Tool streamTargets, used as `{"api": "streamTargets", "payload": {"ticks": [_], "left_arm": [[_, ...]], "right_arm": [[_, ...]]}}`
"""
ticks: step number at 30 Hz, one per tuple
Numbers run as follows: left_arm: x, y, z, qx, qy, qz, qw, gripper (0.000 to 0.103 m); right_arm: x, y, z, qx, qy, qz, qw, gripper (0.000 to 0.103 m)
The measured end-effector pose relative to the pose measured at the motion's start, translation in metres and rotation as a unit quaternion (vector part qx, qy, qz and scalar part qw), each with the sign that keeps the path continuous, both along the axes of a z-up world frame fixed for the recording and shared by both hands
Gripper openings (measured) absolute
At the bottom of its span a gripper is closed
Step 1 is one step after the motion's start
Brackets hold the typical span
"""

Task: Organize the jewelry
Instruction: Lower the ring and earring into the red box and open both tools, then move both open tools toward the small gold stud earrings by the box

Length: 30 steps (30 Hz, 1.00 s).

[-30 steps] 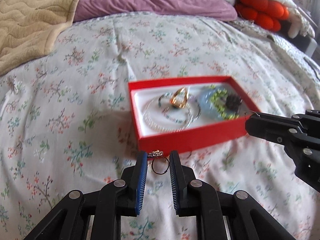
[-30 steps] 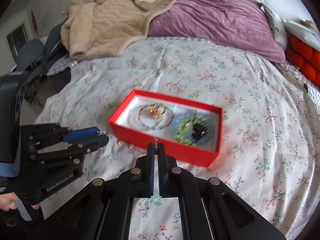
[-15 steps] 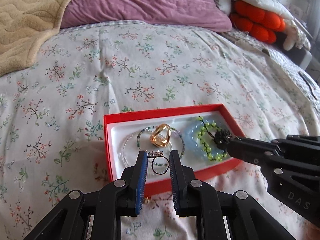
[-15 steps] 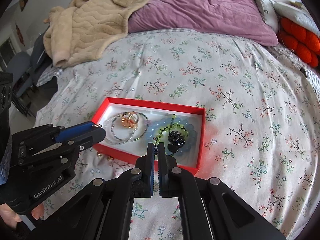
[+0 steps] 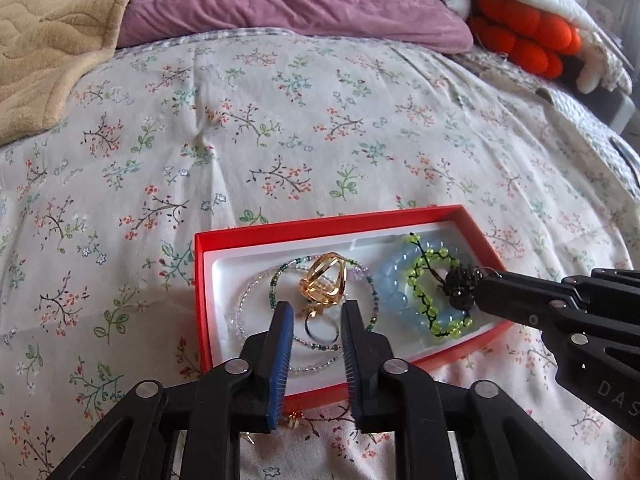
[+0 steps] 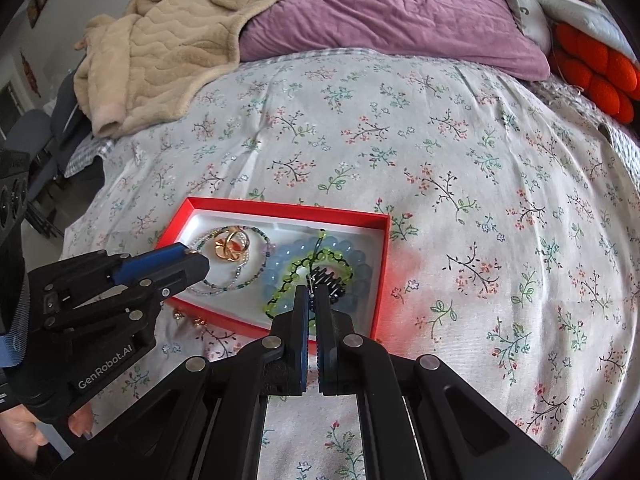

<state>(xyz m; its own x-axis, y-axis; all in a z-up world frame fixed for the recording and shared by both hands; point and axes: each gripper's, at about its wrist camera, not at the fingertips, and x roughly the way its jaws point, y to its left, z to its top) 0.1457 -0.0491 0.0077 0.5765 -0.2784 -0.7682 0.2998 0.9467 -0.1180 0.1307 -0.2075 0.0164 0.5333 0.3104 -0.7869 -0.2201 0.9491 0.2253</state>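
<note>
Both grippers hung over the red box (image 5: 256, 236): left gripper (image 5: 316, 316) spread around a silver ring (image 5: 320, 330), right gripper (image 6: 311, 300) pinched on a small earring (image 6: 309, 280)

This is a bedroom in a home. A bed (image 6: 460, 160) with a floral sheet fills both views. At twelve o'clock lies a purple pillow (image 6: 392, 12), at ten o'clock a rumpled beige quilted blanket (image 6: 168, 52), and at two o'clock an orange knobbly cushion (image 5: 524, 40) beside white bedding. A red jewelry box (image 6: 280, 212) sits on the sheet, near six o'clock.
</note>
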Motion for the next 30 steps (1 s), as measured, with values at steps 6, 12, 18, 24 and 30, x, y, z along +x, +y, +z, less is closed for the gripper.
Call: {"api": "streamTargets", "payload": {"ticks": [6, 12, 18, 24, 30], "left_arm": [[-0.004, 0.002, 0.004, 0.014, -0.010, -0.001, 0.9998, 0.039], [-0.010, 0.007, 0.010, 0.025, -0.016, -0.002, 0.9996, 0.052], [-0.018, 0.012, 0.017, 0.032, -0.024, 0.000, 0.9992, 0.068], [-0.025, 0.021, 0.020, 0.040, -0.015, 0.011, 0.9990, 0.073], [-0.035, 0.035, 0.020, 0.043, 0.006, 0.027, 0.9987, 0.084]], "right_arm": [[0.001, -0.002, -0.001, 0.002, 0.002, -0.002, 1.000, 0.003], [0.001, -0.001, 0.003, 0.007, -0.003, 0.000, 1.000, 0.005], [-0.001, 0.000, 0.007, 0.014, 0.007, 0.007, 1.000, 0.036], [-0.012, -0.002, 0.019, 0.011, -0.009, 0.012, 1.000, 0.050], [-0.024, -0.010, 0.024, -0.004, 0.006, -0.001, 1.000, 0.062]]}}
